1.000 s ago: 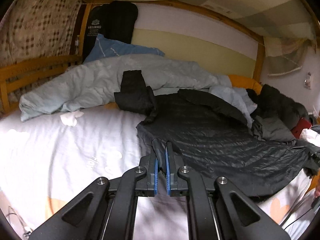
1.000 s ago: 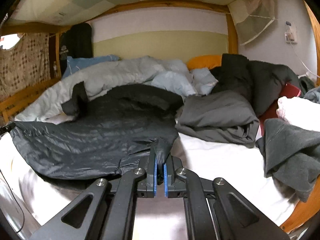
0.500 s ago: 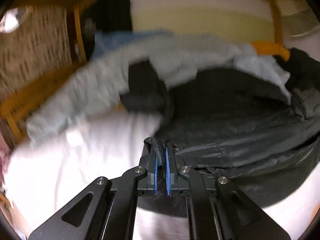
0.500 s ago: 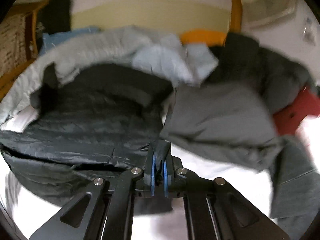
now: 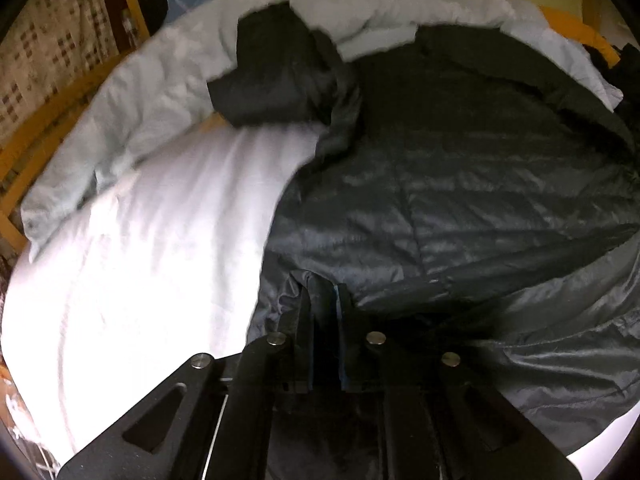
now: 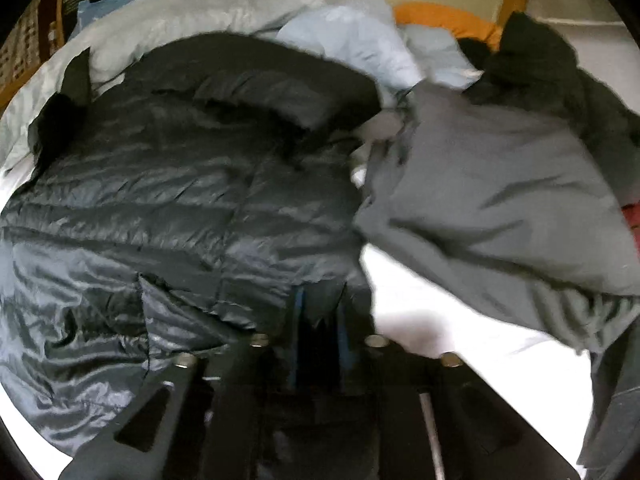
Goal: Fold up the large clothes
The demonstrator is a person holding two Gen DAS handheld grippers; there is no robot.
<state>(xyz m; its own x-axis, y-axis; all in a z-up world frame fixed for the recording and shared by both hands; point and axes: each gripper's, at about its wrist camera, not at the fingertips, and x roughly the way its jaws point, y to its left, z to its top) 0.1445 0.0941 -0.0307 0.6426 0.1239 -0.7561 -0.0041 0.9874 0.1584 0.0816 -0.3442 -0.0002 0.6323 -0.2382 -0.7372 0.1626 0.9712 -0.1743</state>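
Note:
A large dark quilted down jacket (image 5: pixel 460 184) lies spread on the white bed sheet (image 5: pixel 152 248). It also fills the left of the right wrist view (image 6: pixel 192 200). My left gripper (image 5: pixel 323 292) is shut on the jacket's hem at its left corner. My right gripper (image 6: pixel 320 300) is shut on the hem at its right corner. The held hem is lifted and carried over the jacket's body, with shiny lining (image 6: pixel 80 352) showing below. One sleeve (image 5: pixel 276 76) lies bent at the far left.
A pale blue-grey duvet (image 5: pixel 168 92) is bunched along the back of the bed. A grey garment (image 6: pixel 500 204) and a black one (image 6: pixel 560 80) lie piled at the right. An orange pillow (image 6: pixel 444 20) and the wooden bed frame (image 5: pixel 36 140) border the bed.
Both grippers have moved forward and up over the bed with the hem held, folding the jacket's lower part toward its collar. The view now looks down on the jacket.

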